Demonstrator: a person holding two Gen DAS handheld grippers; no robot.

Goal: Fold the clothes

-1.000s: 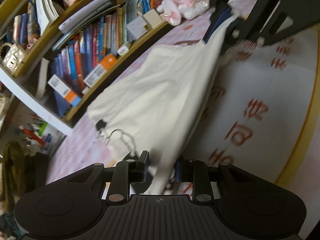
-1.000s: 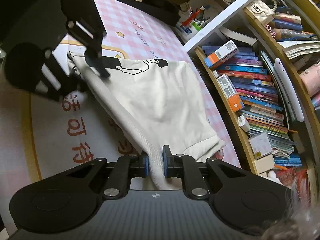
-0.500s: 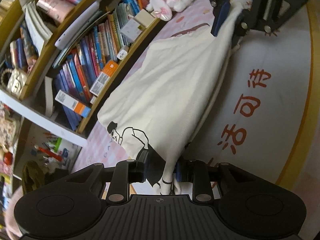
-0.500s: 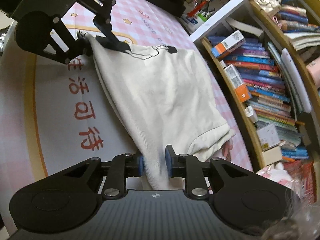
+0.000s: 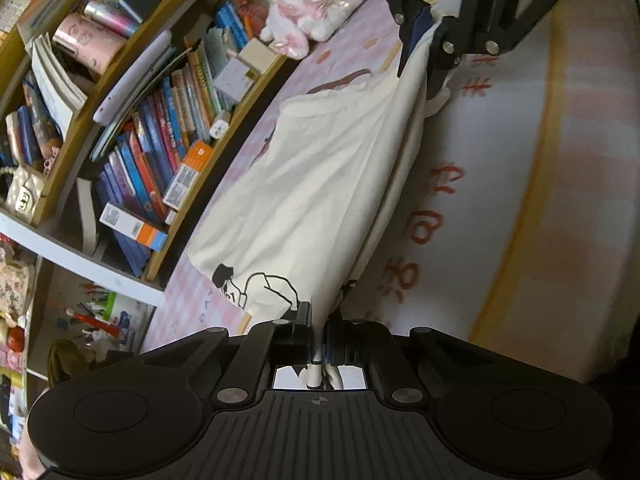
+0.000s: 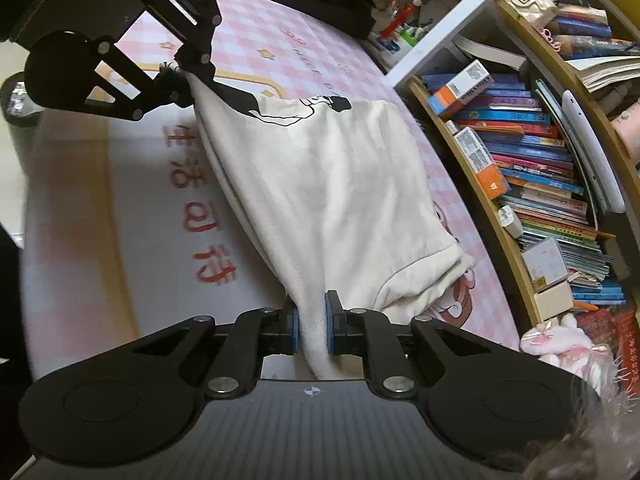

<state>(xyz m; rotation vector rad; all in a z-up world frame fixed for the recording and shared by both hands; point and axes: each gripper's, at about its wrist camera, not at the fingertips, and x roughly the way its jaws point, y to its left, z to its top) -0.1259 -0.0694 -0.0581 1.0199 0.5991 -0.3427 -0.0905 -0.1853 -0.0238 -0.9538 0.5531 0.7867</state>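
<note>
Over the pink checked mat [image 6: 332, 68], beside the bookshelf [image 6: 532, 184], a cream sweatshirt [image 6: 328, 184] hangs stretched between two grippers: the left gripper [image 5: 319, 334] pinches its printed end, the right gripper [image 6: 311, 326] is clamped on the other.

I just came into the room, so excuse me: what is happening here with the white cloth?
A person is folding a cream sweatshirt over a pink checked mat. The left gripper is shut on the end with the black cartoon print, and the right gripper is shut on the opposite end. The cloth is stretched between them, one side draping toward the bookshelf. The fold is not yet laid down.
</note>
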